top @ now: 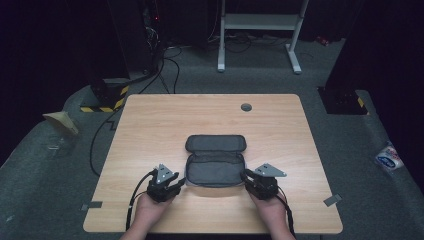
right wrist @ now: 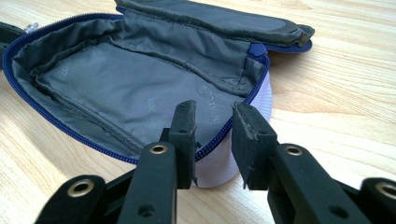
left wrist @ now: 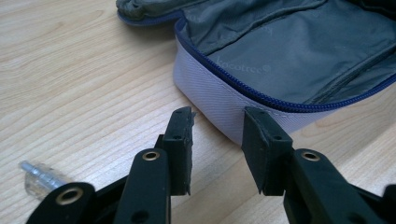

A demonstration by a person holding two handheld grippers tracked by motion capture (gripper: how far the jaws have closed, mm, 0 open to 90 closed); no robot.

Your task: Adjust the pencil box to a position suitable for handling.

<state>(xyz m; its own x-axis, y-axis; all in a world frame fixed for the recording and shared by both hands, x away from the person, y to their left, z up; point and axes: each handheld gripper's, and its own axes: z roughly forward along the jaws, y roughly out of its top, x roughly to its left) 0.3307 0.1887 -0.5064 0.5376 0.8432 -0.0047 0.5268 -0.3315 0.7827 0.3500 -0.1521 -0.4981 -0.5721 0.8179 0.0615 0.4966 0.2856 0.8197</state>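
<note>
Your two hands come in from the near edge of the wooden table (top: 150,115), each holding a gripper at one near corner of an open fabric pouch (top: 216,169).

Your left gripper (left wrist: 218,125) sits at the pouch's near left corner. Its jaws are spread, with the pale outer wall of the pouch showing in the gap just beyond the tips; you cannot tell from the left gripper view whether either tip touches the fabric. A small clear plastic piece (left wrist: 39,176) lies on the wood just beside that gripper.

Your right gripper (right wrist: 214,120) is at the near right corner. Its jaws are parted and straddle the blue zipper edge (right wrist: 60,125), one jaw over the grey lining, the other outside the pale wall, not closed on it.

The pouch lies at the middle of the table, its lid (top: 215,143) folded back flat on the far side, the grey interior facing up. A dark round grommet (top: 246,107) sits in the tabletop toward the far edge.
</note>
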